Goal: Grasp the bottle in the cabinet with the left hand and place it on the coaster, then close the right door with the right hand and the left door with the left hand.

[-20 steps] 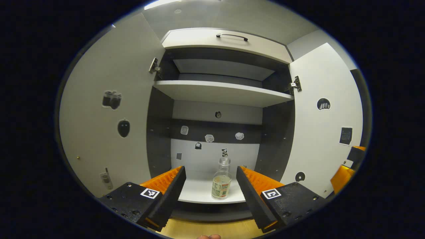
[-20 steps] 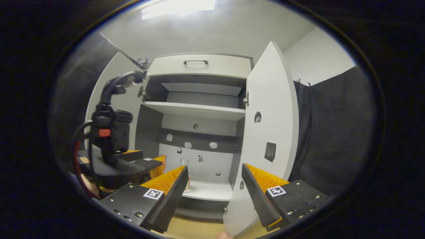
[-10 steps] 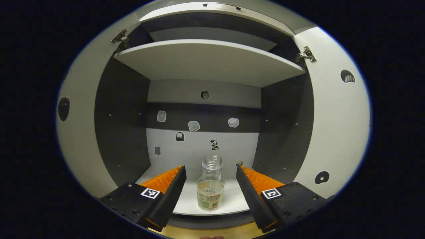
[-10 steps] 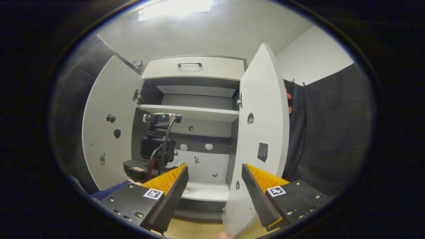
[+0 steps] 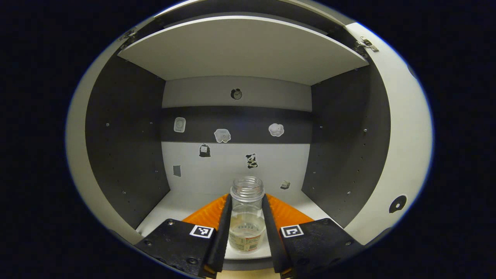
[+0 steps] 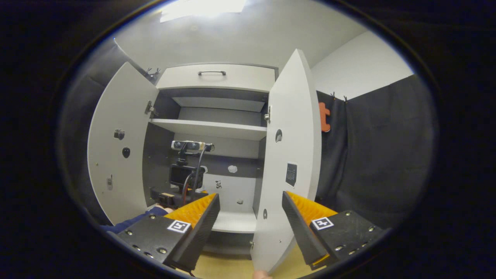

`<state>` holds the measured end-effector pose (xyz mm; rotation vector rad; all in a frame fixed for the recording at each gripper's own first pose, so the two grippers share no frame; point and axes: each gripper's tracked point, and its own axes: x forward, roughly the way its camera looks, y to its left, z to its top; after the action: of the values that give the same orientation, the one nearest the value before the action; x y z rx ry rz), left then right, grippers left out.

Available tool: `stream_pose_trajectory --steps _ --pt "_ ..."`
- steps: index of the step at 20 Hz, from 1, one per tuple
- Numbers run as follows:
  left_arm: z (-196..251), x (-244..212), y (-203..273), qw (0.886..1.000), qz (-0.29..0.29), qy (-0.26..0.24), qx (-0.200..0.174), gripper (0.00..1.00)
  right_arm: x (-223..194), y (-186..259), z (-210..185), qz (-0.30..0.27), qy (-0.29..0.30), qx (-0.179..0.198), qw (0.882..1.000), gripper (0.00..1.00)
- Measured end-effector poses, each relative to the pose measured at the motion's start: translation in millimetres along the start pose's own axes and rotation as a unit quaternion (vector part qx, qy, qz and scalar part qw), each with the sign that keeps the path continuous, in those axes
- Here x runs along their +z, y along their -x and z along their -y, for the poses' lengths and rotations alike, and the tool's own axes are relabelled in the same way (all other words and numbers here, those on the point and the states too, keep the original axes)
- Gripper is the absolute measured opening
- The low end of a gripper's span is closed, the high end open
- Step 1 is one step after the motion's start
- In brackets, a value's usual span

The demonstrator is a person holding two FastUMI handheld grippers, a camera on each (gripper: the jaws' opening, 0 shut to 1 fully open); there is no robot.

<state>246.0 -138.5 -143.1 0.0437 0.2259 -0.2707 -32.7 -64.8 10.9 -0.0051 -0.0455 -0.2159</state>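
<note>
Standing upright on the cabinet's [image 5: 124, 128] bottom shelf, the bottle [image 5: 247, 217] was clear, uncapped, with a printed label low down. The left claw [image 5: 246, 223] pressed both fingers against its sides. The right claw [image 6: 251, 217] gaped wide outside the cabinet, by the right door [image 6: 288, 155].

Your left gripper [image 5: 247, 217] has orange fingers on black bodies carrying black-and-white square markers, and the clear bottle [image 5: 247, 217] between them wears a label that looks red and green. At 12 o'clock the cabinet [image 5: 124, 135] has dark grey walls, a white shelf [image 5: 240, 50] and a white-and-dark banded back with small stickers. Your right gripper [image 6: 251, 217] has the same orange and black, beside the white right door [image 6: 288, 155].
</note>
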Motion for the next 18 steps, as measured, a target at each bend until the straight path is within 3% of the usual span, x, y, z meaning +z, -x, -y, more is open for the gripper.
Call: stream_pose_trajectory --steps 5,11,18 --pt "5.6 1.9 29.5 0.999 0.002 0.015 -0.028 0.47 2.2 4.4 2.9 0.005 -0.008 0.005 1.0 0.98" --pt "11.7 2.6 97.6 0.998 0.014 0.02 -0.062 0.47 5.4 14.5 -0.1 0.01 -0.014 0.025 1.0 0.97" --pt "14.1 -43.3 164.6 0.994 0.002 0.031 -0.103 0.47 17.7 28.7 9.8 0.028 -0.01 0.03 0.999 0.98"
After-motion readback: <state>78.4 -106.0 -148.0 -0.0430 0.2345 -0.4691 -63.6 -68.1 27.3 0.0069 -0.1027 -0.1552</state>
